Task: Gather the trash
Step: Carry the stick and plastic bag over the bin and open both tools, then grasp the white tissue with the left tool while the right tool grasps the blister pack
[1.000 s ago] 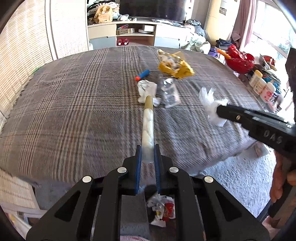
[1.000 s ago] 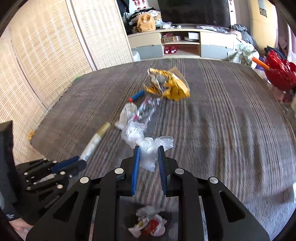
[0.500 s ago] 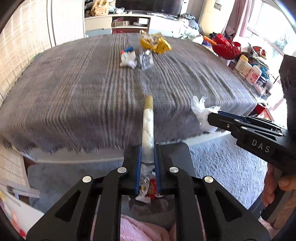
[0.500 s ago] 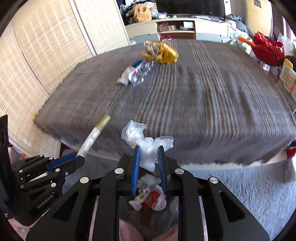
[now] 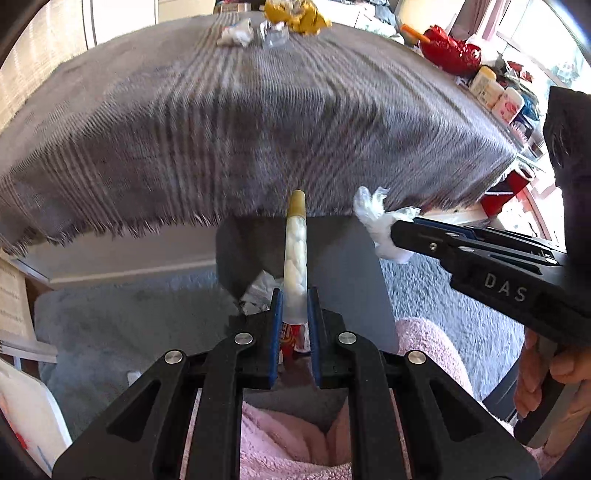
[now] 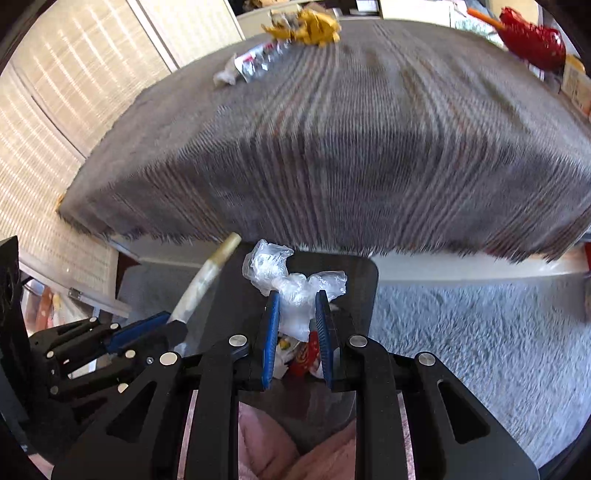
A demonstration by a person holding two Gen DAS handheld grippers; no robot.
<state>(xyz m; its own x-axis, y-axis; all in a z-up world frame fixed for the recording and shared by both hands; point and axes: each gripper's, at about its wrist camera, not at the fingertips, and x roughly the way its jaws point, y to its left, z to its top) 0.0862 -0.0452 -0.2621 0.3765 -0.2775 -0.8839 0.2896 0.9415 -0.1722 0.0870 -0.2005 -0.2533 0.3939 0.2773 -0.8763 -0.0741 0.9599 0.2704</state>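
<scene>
Trash sits in both your grippers, held above the dark bin [image 5: 354, 266] that stands just off the near edge of the plaid-covered tabletop [image 5: 240, 122]. Your left gripper [image 5: 294, 306] has its fingers clamped narrow on a long clear tube [image 5: 295, 254], packed with white wads and capped in tan, pointing up toward the tabletop edge. Your right gripper [image 6: 297, 314] pinches a crumpled clear plastic wrapper [image 6: 291, 284], glossy and wrinkled, bulging above the blue finger pads. Inside the bin, beneath both grippers, lie crumpled white paper [image 5: 258, 291] and a red-and-yellow wrapper [image 6: 306, 354]. At the far end of the tabletop from the bin lie a yellow crinkled bag [image 6: 306, 26], a clear wrapper [image 6: 258, 62] and a white wad [image 5: 236, 33].
</scene>
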